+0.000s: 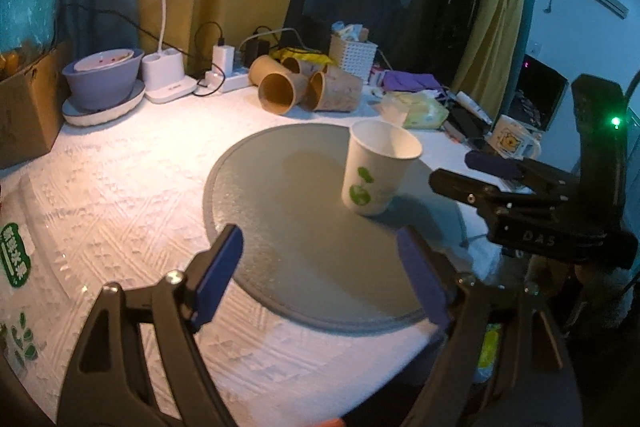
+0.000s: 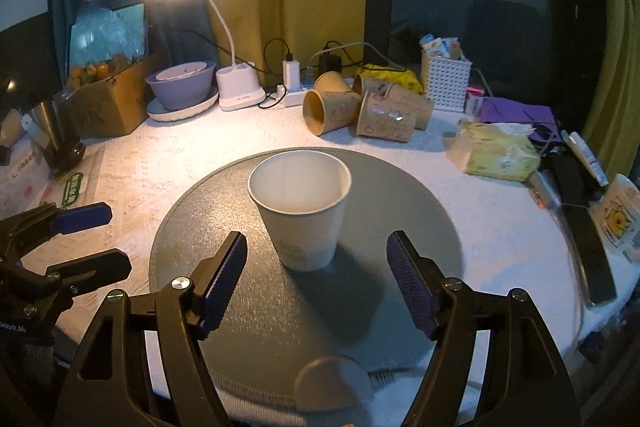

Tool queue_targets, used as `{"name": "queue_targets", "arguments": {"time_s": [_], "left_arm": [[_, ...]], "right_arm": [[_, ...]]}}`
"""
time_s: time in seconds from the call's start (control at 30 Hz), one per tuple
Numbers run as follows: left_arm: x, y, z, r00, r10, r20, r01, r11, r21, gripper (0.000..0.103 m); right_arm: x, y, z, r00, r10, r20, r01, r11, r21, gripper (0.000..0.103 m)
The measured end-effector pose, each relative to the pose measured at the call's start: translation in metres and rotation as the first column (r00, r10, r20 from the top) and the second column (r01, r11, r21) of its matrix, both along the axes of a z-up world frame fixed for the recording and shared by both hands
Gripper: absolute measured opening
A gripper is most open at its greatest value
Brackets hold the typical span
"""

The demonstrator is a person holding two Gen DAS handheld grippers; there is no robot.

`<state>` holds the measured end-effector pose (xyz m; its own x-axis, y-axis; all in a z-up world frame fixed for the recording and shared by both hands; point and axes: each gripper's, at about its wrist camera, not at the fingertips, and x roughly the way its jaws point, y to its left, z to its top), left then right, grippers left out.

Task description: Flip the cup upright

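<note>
A white paper cup (image 2: 302, 209) with a green print stands upright, mouth up, on a round grey mat (image 2: 240, 327). It also shows in the left wrist view (image 1: 376, 169), on the mat's (image 1: 288, 227) far right part. My right gripper (image 2: 318, 281) is open and empty, just behind the cup, jaws to either side and apart from it. In the left wrist view it (image 1: 460, 171) sits right of the cup. My left gripper (image 1: 320, 275) is open and empty over the mat's near edge. It shows at the left of the right wrist view (image 2: 104, 239).
Several brown paper cups (image 2: 360, 107) lie on their sides at the back. A lamp base (image 2: 240, 87), purple bowl (image 2: 180, 87), cardboard box (image 2: 108, 103), white basket (image 2: 446, 79), tissue pack (image 2: 498, 153) and mug (image 1: 514, 143) ring the white tablecloth. A round lid (image 2: 334, 383) lies near.
</note>
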<state>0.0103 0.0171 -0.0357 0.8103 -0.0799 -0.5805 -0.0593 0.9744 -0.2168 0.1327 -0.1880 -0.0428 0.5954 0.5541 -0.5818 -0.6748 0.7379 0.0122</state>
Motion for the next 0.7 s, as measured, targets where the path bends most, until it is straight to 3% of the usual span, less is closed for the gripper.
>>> {"name": "queue_targets", "arguments": {"time_s": [0.07,0.7], "left_arm": [[-0.003,-0.004,0.004,1.0,-0.004,0.008,0.004,1.0,0.002,0.089],[-0.037,-0.031,0.051,0.991,-0.012,0.134,0.008,1.0,0.029,0.089]], "right_arm": [[-0.005,-0.007,0.004,1.0,-0.006,0.007,0.006,1.0,0.003,0.075],[-0.055,-0.054,0.049,0.994,-0.047,0.102,0.041,0.997,0.064,0.075]]}}
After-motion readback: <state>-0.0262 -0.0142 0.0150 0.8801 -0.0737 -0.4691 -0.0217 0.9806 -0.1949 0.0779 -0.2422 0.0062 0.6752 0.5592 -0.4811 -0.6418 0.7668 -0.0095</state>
